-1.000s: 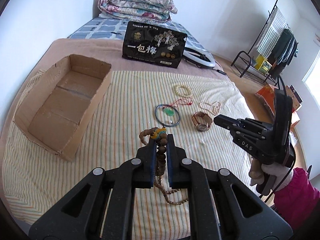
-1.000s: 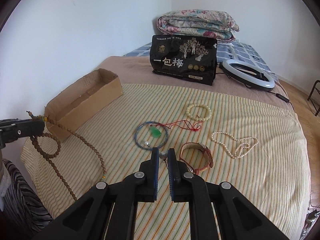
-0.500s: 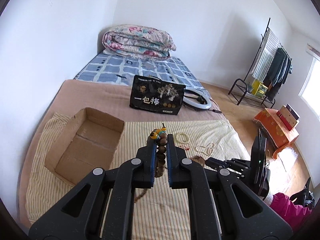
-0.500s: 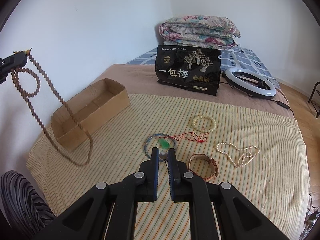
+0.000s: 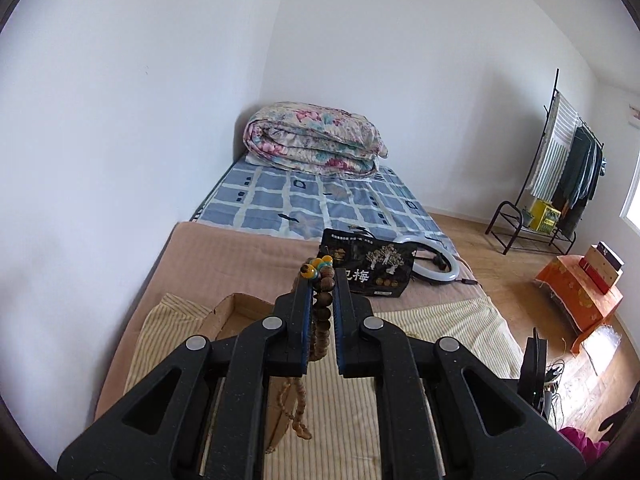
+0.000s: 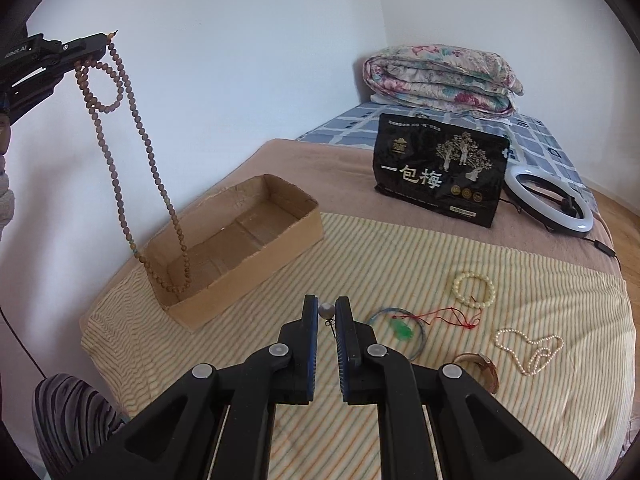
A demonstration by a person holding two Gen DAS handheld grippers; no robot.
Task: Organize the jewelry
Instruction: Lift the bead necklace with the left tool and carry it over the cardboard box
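My left gripper is shut on a long brown wooden bead necklace and holds it high; in the right wrist view the left gripper is at upper left and the necklace hangs down with its low end inside the open cardboard box. My right gripper is shut on a small grey pearl earring above the striped cloth. On the cloth lie a cream bead bracelet, a blue ring with a green pendant, a red cord, a pearl necklace and a watch.
A black snack bag stands behind the cloth, with a white ring light to its right. A folded floral quilt lies at the bed's head. A clothes rack and an orange stool stand by the right wall.
My left gripper rose high with the bead necklace and moved left, so the strand now hangs into the box. My right gripper stayed shut over the cloth and shifted slightly.
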